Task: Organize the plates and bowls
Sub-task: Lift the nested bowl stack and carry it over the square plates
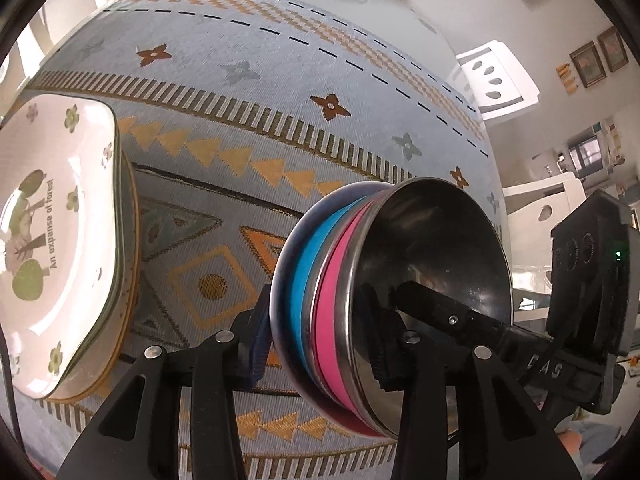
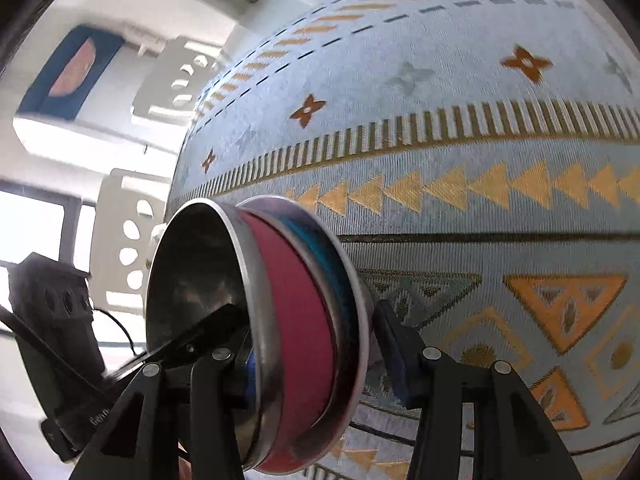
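Together we hold a nested stack of steel bowls (image 1: 384, 300) tipped on its side above the patterned tablecloth (image 1: 280, 92), its mouth turned toward the right in the left wrist view. Our left gripper (image 1: 320, 344) straddles the near rim: one finger (image 1: 258, 344) presses the outside, against the blue-banded bowl, and the other sits inside the shiny hollow, so the jaws are clamped on the stack. From the right wrist view, our right gripper (image 2: 316, 354) takes the same stack (image 2: 280, 332) from the other side, with its left finger inside the mouth and its right finger (image 2: 394, 356) just beside the outer bowl's base; whether that pad actually touches the metal we cannot tell. Pink and blue bands show between the steel rims. Well apart, at the left edge, a pile of plates (image 1: 60, 240) topped by a white, tree-printed one rests on the cloth.
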The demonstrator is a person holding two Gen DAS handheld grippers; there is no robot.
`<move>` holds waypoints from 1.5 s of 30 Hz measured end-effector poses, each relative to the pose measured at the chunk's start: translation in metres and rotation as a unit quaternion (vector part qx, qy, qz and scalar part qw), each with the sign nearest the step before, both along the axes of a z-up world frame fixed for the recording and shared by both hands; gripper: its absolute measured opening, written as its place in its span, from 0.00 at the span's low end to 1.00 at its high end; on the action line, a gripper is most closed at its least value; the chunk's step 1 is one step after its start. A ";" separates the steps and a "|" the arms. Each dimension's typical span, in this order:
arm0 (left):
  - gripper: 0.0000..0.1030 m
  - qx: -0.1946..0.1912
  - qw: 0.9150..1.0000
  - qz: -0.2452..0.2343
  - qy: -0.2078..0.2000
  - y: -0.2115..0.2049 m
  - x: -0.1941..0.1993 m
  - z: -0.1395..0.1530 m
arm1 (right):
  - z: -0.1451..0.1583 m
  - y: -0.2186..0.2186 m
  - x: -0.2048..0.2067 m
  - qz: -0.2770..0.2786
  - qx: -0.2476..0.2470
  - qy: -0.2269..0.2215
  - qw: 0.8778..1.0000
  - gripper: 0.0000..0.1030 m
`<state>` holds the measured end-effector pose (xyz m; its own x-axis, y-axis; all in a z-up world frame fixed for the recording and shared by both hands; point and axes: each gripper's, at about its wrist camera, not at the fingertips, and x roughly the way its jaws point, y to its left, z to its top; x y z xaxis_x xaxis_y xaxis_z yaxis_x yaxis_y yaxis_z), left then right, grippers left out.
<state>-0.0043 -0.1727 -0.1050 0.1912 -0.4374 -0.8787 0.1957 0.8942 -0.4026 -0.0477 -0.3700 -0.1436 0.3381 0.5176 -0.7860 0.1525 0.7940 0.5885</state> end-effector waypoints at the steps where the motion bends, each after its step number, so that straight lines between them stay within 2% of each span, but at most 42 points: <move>1: 0.35 -0.002 1.000 0.003 -0.003 0.001 -0.002 0.002 | 0.002 0.002 -0.001 0.010 -0.006 -0.006 1.000 0.47; 6: 0.35 -0.025 1.000 0.016 -0.003 0.007 -0.010 0.013 | 0.010 -0.004 -0.005 0.005 0.007 -0.017 1.000 0.47; 12: 0.35 -0.032 0.999 0.027 -0.020 0.009 -0.011 0.033 | 0.029 -0.004 -0.006 -0.007 0.005 -0.027 1.000 0.47; 15: 0.35 -0.052 0.997 0.038 -0.030 0.016 -0.009 0.049 | 0.039 -0.005 -0.004 -0.011 0.017 -0.029 0.999 0.47; 18: 0.35 -0.056 0.996 0.048 -0.050 0.025 -0.011 0.068 | 0.058 0.000 -0.002 -0.007 0.020 -0.042 0.999 0.47; 23: 0.35 -0.065 0.992 0.076 -0.078 0.058 -0.011 0.095 | 0.096 0.032 0.008 0.022 -0.001 -0.067 0.997 0.47; 30: 0.35 -0.057 0.987 0.113 -0.099 0.128 -0.009 0.117 | 0.122 0.102 0.024 0.063 -0.006 -0.084 0.994 0.47; 33: 0.35 -0.051 0.987 0.116 -0.096 0.159 -0.001 0.115 | 0.125 0.136 0.035 0.073 -0.014 -0.082 0.994 0.47; 37: 0.35 -0.024 0.988 0.110 -0.103 0.190 0.005 0.110 | 0.118 0.180 0.050 0.079 -0.016 -0.070 0.994 0.47; 41: 0.35 -0.030 0.991 0.099 -0.086 0.219 0.020 0.094 | 0.106 0.211 0.062 0.069 -0.024 -0.053 0.996 0.47; 45: 0.35 -0.026 0.995 0.074 -0.067 0.230 0.031 0.072 | 0.086 0.230 0.069 0.051 -0.033 -0.022 0.998 0.47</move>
